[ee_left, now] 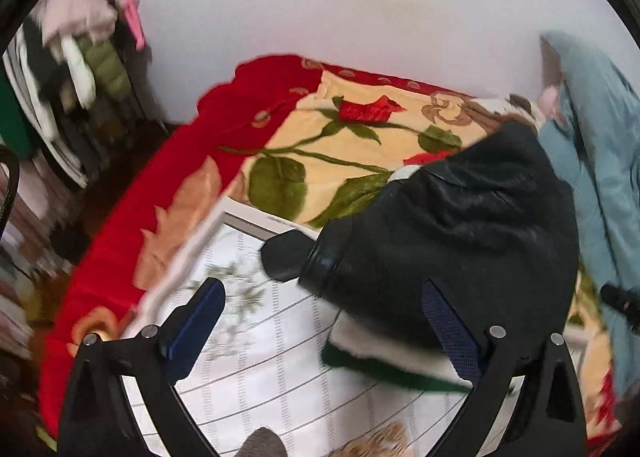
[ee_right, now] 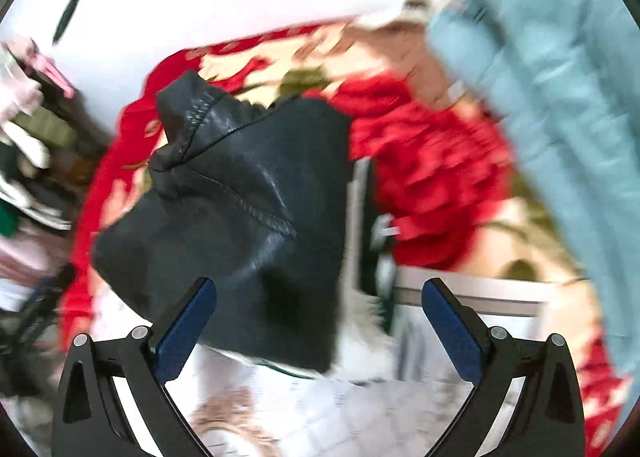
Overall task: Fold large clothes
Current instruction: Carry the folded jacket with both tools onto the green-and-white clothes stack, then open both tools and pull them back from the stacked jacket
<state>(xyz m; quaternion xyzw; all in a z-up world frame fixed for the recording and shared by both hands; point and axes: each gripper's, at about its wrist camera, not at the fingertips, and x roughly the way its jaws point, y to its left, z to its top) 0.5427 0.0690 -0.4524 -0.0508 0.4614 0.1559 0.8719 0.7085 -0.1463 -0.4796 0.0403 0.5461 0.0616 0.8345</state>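
- I judge that I am between two folds: the black leather-like jacket with white fleece lining lies bunched on the bed, and neither tool holds it.
- The left gripper has its fingers spread wide with nothing between them; one blue pad lies over the white checked sheet, the other is in front of the jacket's hem.
- The right gripper is also wide open and empty, and it hovers just before the dark heap.
- The jacket rests on the white sheet near the middle of the bed, and its far part reaches onto the red and cream flower-pattern blanket.
- A cuffed sleeve points toward the left edge of the bed, out over the sheet.
- The long axis of the jacket seems to run from this near hem up toward the far right corner, but the crumpling makes me unsure.
- The next move calls, I think, for closing one tool on the sleeve cuff and the other on the hem, then pulling the garment flat.
- A pale blue garment hangs at the right side, apart from the work.
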